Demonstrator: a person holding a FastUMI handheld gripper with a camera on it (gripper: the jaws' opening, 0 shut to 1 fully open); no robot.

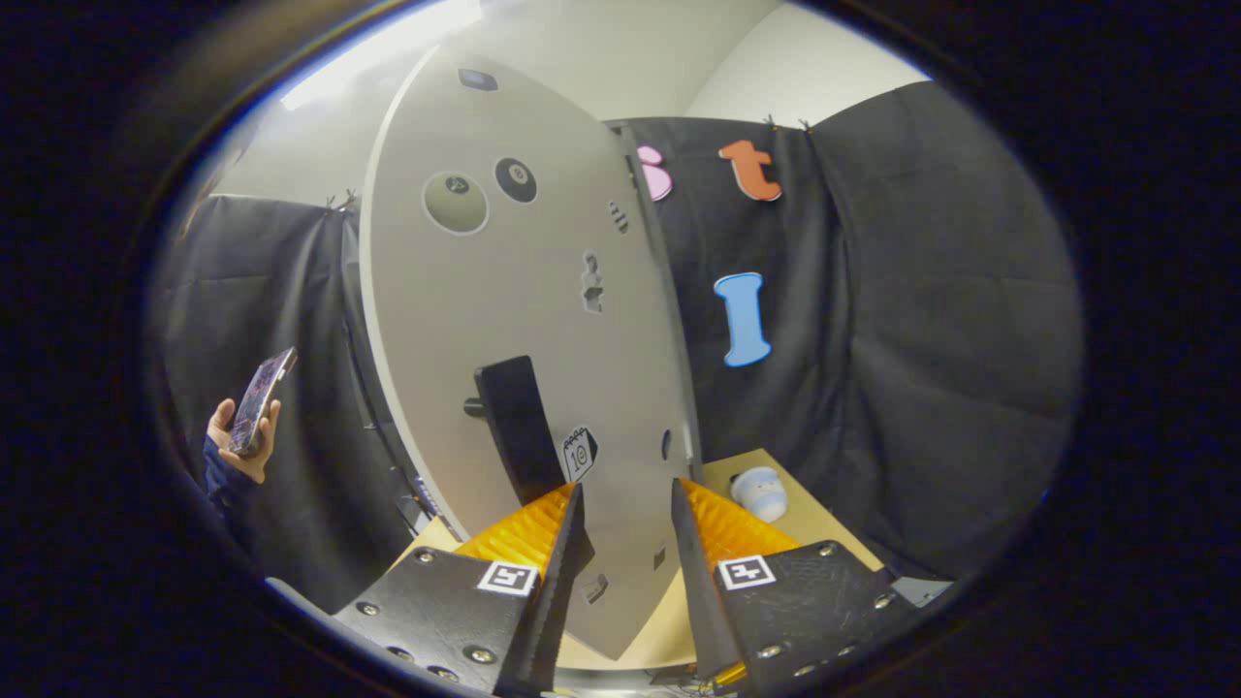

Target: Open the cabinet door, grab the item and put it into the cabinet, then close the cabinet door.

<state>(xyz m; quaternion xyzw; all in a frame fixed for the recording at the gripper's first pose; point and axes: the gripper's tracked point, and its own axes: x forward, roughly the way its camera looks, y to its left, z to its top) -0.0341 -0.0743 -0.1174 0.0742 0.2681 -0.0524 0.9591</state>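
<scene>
So the gripper [625, 499] had its fingers spread apart with nothing between them but the face of the cabinet door [504, 291], which stood right in front of it, swung out edge-on. The door's dark handle [517, 427] stuck out just ahead of the left finger, not touching it as far as I could tell. The item, a small pale blue-and-white toy [759, 491], sat on the wooden table [824, 519] just beyond the right finger, off to the door's right. Over on the left, a person's hand [242, 441] held up a phone [262, 399].
</scene>
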